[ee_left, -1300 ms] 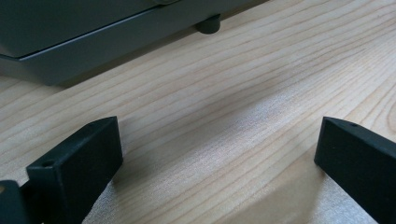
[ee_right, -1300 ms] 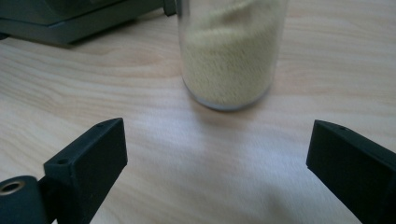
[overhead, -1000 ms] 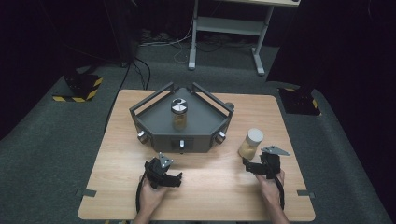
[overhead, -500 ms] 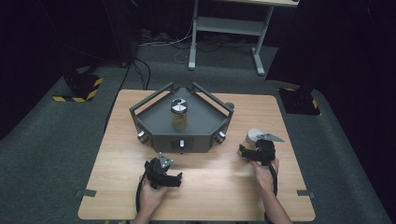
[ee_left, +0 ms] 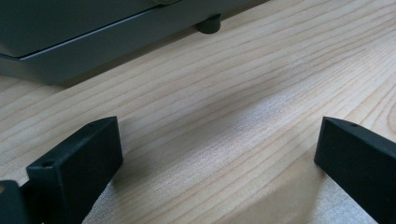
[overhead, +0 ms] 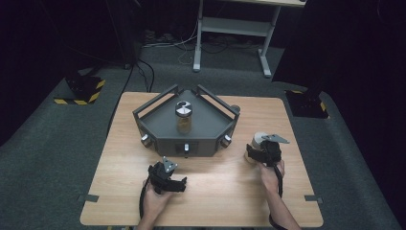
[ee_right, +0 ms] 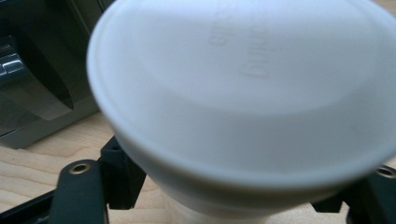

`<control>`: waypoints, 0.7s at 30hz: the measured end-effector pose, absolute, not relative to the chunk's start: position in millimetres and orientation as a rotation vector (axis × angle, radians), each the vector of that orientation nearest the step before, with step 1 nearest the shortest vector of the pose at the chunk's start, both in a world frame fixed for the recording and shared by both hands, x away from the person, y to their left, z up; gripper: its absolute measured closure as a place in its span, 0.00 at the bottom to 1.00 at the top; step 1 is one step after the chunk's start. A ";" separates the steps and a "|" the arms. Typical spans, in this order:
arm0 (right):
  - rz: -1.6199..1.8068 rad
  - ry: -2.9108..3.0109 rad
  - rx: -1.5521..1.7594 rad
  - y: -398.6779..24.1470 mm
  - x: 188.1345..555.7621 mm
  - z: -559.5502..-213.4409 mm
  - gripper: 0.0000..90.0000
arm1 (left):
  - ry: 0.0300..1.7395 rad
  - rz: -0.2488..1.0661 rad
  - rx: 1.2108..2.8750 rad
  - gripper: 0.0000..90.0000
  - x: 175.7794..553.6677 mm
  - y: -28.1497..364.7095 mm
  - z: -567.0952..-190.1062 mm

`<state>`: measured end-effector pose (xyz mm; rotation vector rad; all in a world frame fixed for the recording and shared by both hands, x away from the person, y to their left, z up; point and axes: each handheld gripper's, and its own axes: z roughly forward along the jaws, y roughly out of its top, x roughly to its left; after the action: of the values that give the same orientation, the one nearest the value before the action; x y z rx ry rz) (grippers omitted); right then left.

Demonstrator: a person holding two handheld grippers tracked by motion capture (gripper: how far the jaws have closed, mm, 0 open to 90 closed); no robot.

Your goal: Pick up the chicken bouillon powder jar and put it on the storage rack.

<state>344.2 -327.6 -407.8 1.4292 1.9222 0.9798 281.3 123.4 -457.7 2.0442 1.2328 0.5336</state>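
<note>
White-lidded jar (overhead: 258,143) upright, lid up; right tongs (overhead: 256,152) closing around it; left tongs (overhead: 179,184) released.

A small jar (overhead: 255,146) with a white lid (ee_right: 243,88) and tan contents is standing upright on the wooden table, near its right edge, just right of the grey tray. The right gripper's jaws are sitting around its body.

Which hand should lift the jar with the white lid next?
The right. The right gripper is already closed around the white-lidded jar, while the left gripper sits open on bare table, away from it.
</note>
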 end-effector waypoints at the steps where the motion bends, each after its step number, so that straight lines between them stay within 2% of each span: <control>1: 0.984 1.921 1.431 -328.6 344.1 -408.1 0.34 | 1.233 0.534 2.044 0.01 281.3 123.4 -457.7; 21: 0.978 1.930 1.425 -329.1 345.0 -406.0 0.35 | 1.233 0.534 2.044 0.01 281.3 123.4 -457.8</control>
<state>345.0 -329.1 -406.0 1.4255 1.9299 0.9782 281.3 123.4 -457.8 2.0436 1.2331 0.5343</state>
